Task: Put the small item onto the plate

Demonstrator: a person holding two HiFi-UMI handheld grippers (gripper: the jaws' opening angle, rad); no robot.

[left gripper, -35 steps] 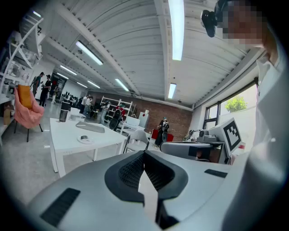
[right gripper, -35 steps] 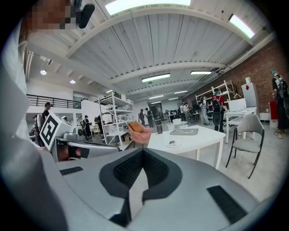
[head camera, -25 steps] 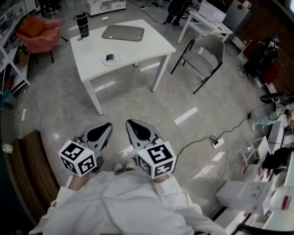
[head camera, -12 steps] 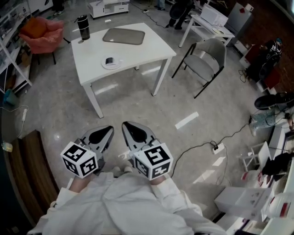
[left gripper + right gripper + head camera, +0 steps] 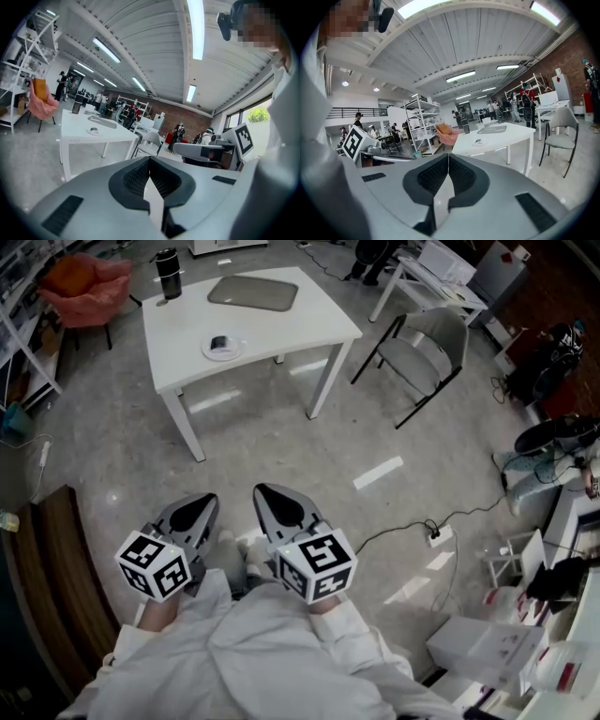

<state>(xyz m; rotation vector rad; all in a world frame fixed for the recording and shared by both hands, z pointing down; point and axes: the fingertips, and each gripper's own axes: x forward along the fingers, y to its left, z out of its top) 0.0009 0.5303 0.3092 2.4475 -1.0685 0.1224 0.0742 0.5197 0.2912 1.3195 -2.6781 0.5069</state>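
Standing on the grey floor [image 5: 122,456], well apart from a white table [image 5: 281,320] in the upper left of the head view, a person in white sleeves [image 5: 281,652] held two grippers side by side low in the frame. A grey folding chair [image 5: 422,343] stood just right of the table, and a pink armchair [image 5: 84,282] sat in the top left corner. A grey mat [image 5: 253,292] lay toward the table's upper edge. The left gripper [image 5: 206,501] and the right gripper [image 5: 264,491] pointed up the frame toward the table, each carrying a marker cube [image 5: 155,563] at its lower end. Both were clenched on nothing. In the left gripper view the jaws met tip to tip, and the right gripper view showed the same, with the pads pressed together. A black tumbler [image 5: 168,272] stood upright at the table's upper left corner. The plate [image 5: 240,352] rested near the table's lower left edge, apart from the mat. The small item [image 5: 220,342], dark and too small to identify, lay on the plate, well apart from both grippers.
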